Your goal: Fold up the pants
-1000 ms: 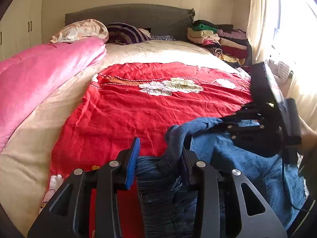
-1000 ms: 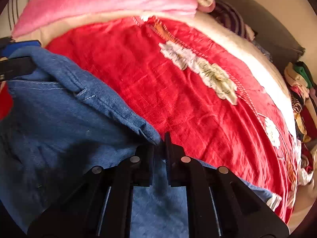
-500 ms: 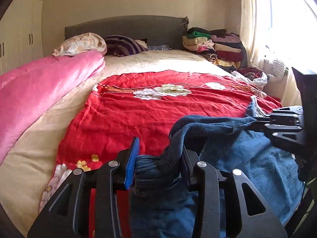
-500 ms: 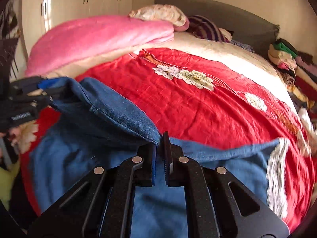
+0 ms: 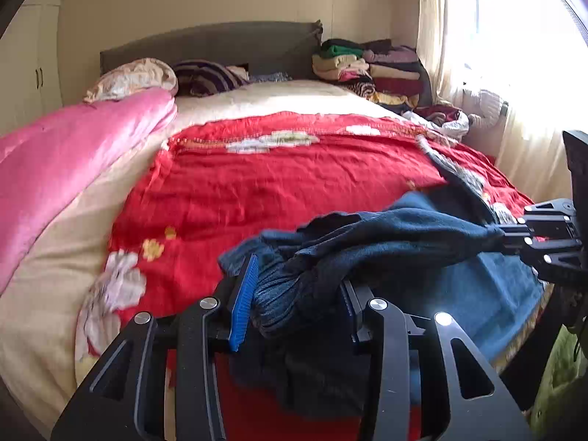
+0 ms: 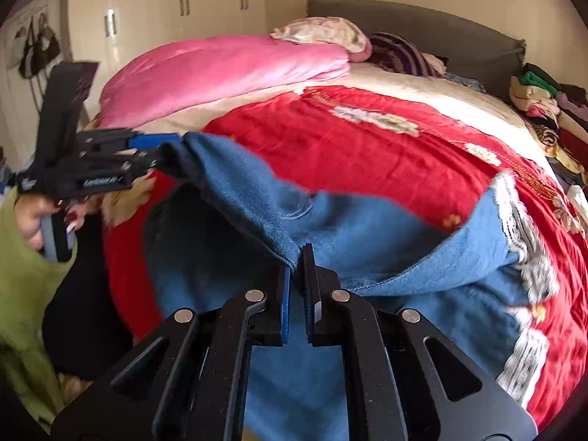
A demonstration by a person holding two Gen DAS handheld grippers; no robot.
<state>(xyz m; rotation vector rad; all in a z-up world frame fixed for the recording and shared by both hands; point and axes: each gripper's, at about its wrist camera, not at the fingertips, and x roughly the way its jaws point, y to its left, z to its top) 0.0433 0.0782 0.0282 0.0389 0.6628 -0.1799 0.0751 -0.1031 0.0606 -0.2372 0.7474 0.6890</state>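
Note:
Blue denim pants (image 6: pixel 367 228) hang by their waistband between my two grippers at the foot of the bed, the frayed leg ends (image 6: pixel 522 242) trailing on the red blanket (image 6: pixel 367 158). My left gripper (image 5: pixel 297 286) is shut on a bunched wad of the pants (image 5: pixel 386 242). My right gripper (image 6: pixel 297 261) is shut on a thin edge of the waistband. In the left wrist view the right gripper (image 5: pixel 503 235) shows at the right; in the right wrist view the left gripper (image 6: pixel 158 154) shows at the left.
A pink quilt (image 5: pixel 66 158) lies along the bed's left side. Pillows (image 5: pixel 136 77) and a dark headboard (image 5: pixel 220 44) are at the far end. A stack of folded clothes (image 5: pixel 367 70) sits far right by the curtained window (image 5: pixel 514 55). Wardrobes (image 6: pixel 183 11) stand on the left.
Both grippers have pulled back and up from the bed with the pants, lifting the waistband and drawing it taut between them. More of the bed and room shows.

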